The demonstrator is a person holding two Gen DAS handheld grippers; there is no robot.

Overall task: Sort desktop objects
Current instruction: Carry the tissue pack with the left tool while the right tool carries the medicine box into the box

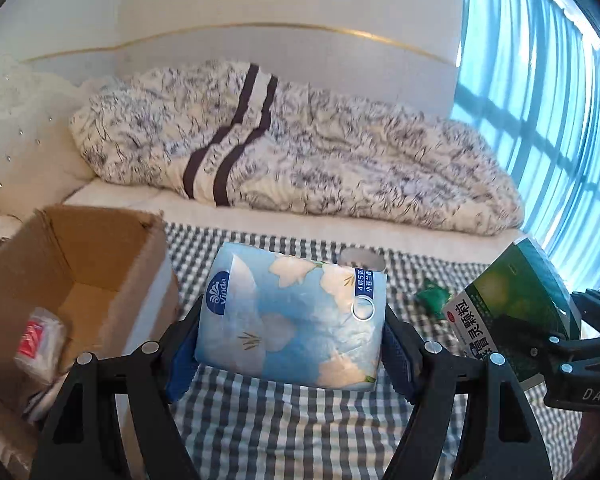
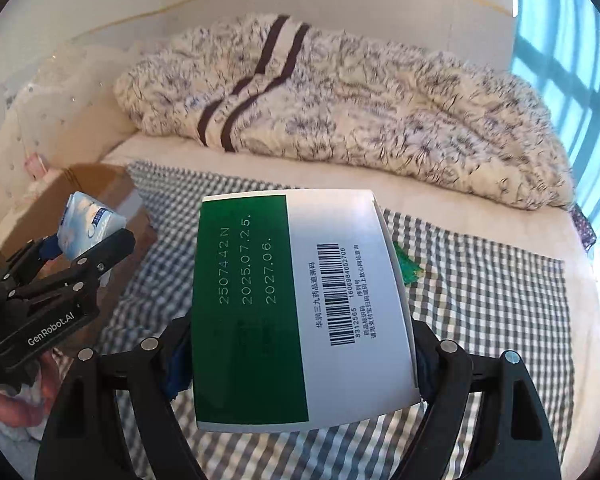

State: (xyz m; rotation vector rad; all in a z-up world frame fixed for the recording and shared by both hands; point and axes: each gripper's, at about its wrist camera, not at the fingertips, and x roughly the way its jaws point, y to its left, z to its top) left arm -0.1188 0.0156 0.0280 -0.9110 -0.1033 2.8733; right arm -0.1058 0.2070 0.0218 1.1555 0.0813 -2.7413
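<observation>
My left gripper [image 1: 290, 354] is shut on a blue flowered tissue pack [image 1: 290, 312], held above the checked cloth [image 1: 284, 432] just right of an open cardboard box [image 1: 80, 248]. My right gripper [image 2: 300, 356] is shut on a green and white medicine box [image 2: 300, 308], its barcode side facing the camera. From the left wrist view the medicine box [image 1: 512, 304] and right gripper [image 1: 580, 344] are at the right edge. In the right wrist view the left gripper [image 2: 88, 256] with the tissue pack [image 2: 88, 224] hangs over the cardboard box [image 2: 100, 188].
A clear bag with a red label [image 1: 40, 340] lies inside the cardboard box. A small green wrapper [image 1: 432, 294] and a white roll [image 1: 362, 258] sit on the checked cloth. A patterned quilt [image 1: 300, 148] lies behind, and a window [image 1: 540, 120] is at the right.
</observation>
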